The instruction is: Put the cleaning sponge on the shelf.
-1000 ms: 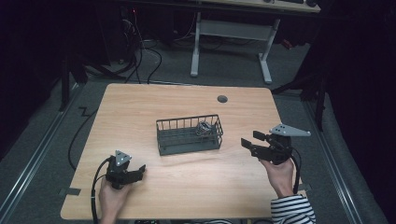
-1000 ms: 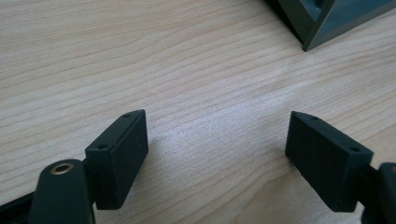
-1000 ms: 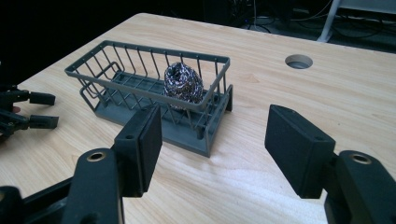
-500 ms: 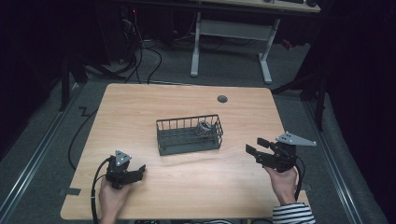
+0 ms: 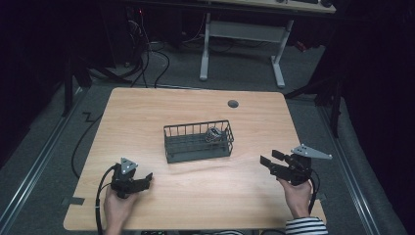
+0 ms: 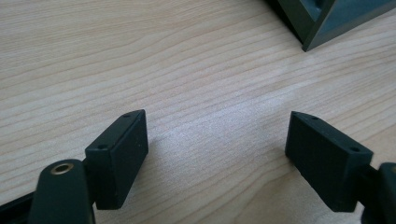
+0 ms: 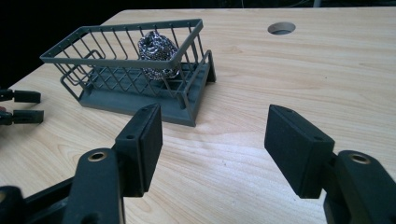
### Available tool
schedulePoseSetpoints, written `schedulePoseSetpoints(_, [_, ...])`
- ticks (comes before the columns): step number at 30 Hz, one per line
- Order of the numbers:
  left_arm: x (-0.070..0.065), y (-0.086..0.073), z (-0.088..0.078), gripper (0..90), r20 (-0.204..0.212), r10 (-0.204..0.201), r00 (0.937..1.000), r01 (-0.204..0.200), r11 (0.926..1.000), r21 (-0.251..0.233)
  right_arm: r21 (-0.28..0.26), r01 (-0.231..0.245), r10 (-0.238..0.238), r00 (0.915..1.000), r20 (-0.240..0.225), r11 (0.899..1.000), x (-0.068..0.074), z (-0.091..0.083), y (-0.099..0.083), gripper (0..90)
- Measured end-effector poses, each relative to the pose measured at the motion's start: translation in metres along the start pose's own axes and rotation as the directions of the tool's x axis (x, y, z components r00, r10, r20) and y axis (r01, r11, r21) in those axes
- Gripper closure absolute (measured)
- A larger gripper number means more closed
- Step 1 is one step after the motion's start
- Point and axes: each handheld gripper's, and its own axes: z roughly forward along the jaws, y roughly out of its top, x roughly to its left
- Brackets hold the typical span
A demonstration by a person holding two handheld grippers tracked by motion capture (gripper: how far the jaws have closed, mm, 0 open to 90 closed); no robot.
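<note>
Your left gripper rests low on the pale wooden desk, jaws apart and empty; your right gripper hovers at the near right, jaws likewise spread on nothing. Between and beyond them, the dark grey wire basket holds a shiny steel-wool scouring ball at its right end: likely light, springy and snag-prone, so pinch it across the middle.

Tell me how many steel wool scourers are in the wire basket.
1: the steel scourer sits at one end of the wire basket, the end nearer the right gripper. Nothing else shows through the bars.
</note>
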Motion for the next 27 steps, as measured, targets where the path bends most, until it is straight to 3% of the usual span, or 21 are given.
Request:
schedulePoseSetpoints(19, [0.000, 0.000, 0.000, 21.7, -0.001, -0.001, 1.0000, 0.001, 1.0000, 0.000, 0.026, -0.062, 0.061, 0.9975, 0.035, 0.998, -0.016, 0.017, -0.028, 38.2])
schedulePoseSetpoints(27, [0.000, 0.000, 0.000, 21.7, -0.001, -0.001, 1.0000, 0.001, 1.0000, 0.000, 0.053, -0.066, 0.063, 0.9962, 0.060, 0.996, -0.019, 0.024, -0.039, 38.1])
